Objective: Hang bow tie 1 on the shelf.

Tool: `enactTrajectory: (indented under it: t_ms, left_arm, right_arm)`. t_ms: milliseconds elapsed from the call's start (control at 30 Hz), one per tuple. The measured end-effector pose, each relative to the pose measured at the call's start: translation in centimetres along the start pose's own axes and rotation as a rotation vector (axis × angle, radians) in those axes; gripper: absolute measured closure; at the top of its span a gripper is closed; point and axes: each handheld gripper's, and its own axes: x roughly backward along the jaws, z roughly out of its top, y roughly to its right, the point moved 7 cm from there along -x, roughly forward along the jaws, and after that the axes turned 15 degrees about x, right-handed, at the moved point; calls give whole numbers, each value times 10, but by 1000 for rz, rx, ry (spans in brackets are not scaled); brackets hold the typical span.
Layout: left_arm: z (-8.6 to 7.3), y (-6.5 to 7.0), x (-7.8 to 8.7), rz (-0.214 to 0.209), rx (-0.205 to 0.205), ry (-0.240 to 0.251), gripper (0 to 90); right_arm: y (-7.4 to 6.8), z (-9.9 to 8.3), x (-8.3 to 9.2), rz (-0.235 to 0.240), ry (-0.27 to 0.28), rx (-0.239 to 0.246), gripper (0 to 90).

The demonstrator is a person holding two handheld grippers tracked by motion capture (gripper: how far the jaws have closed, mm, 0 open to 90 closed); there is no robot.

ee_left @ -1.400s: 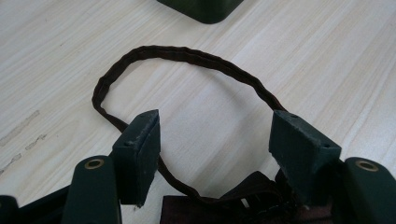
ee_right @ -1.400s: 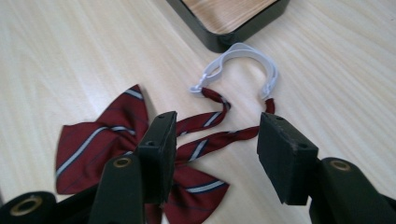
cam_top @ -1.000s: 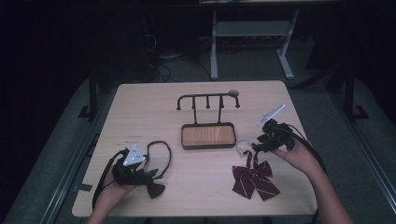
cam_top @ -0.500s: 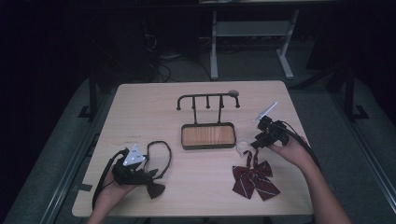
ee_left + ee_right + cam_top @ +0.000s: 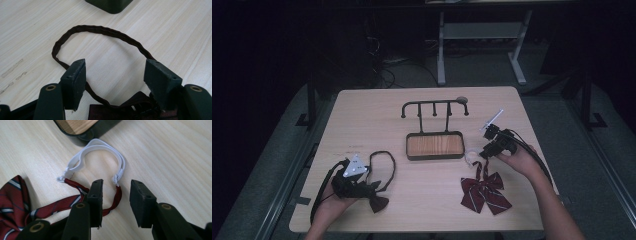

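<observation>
Right tongs (image 5: 113,202) lower, narrowing astride red strap (image 5: 117,196), bow tie (image 5: 15,205) cut off.

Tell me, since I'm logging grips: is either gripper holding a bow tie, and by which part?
Neither. The right gripper straddles the red strap, jaws just closing, not pressing. The left gripper stands open over the dark bow tie's loop.

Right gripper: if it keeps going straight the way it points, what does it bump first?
Probably the red strap lying between the right gripper's open jaws, then the white elastic loop. Depth is hard to judge.
</observation>
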Motion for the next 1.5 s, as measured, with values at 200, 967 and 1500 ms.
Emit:
enactTrajectory:
  t_ms: [200, 967, 1500]
  left_arm:
    - [0, 0, 0, -1, -1, 2, 348]
    - [1, 0, 0, -1, -2, 4, 348]
    - [0, 0, 0, 0, -2, 1, 348]
  right_arm:
    - [-1, 0, -5, 6, -21, 6, 668]
    - [-3, -3, -13, 19, -82, 32, 860]
    - [-9, -6, 15, 62, 6, 28, 872]
